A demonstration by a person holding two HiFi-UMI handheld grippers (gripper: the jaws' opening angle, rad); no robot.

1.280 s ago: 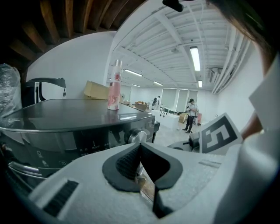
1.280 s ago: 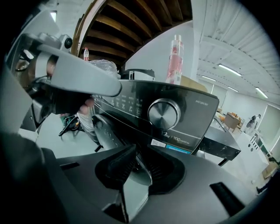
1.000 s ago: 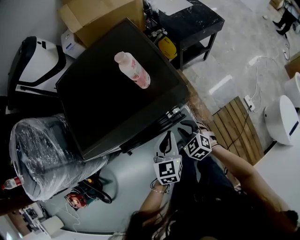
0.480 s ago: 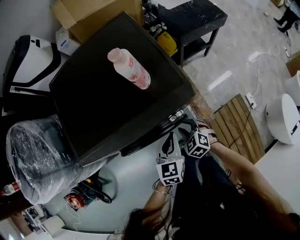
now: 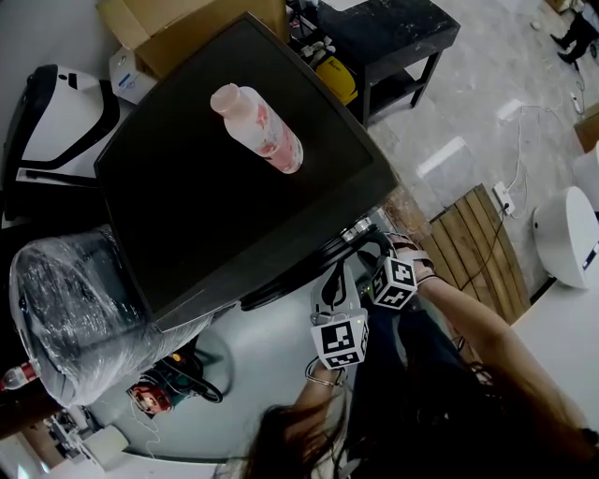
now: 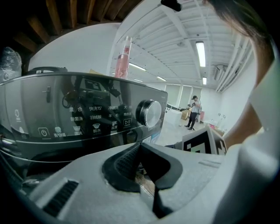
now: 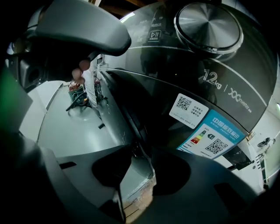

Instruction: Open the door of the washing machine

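Observation:
The washing machine (image 5: 225, 168) has a black top with a pink bottle (image 5: 257, 129) standing on it. Both grippers are at its front right corner. My left gripper (image 5: 333, 273) is shut and empty, and in the left gripper view it (image 6: 140, 146) points at the control panel (image 6: 87, 114) and knob (image 6: 148, 113). My right gripper (image 5: 372, 249) has just been opening and stands open with nothing between its jaws. In the right gripper view it (image 7: 133, 151) is close to the dark curved door (image 7: 144, 109), below the knob (image 7: 210, 24).
A plastic-wrapped bundle (image 5: 80, 318) stands left of the machine, with cables (image 5: 168, 384) on the floor below it. A cardboard box (image 5: 178, 28) and a black table (image 5: 393, 37) are behind. A wooden pallet (image 5: 468, 239) and white appliances (image 5: 566, 234) are to the right.
Both grippers have sunk a little along the machine's front, still side by side at the right corner. The head view has shifted slightly.

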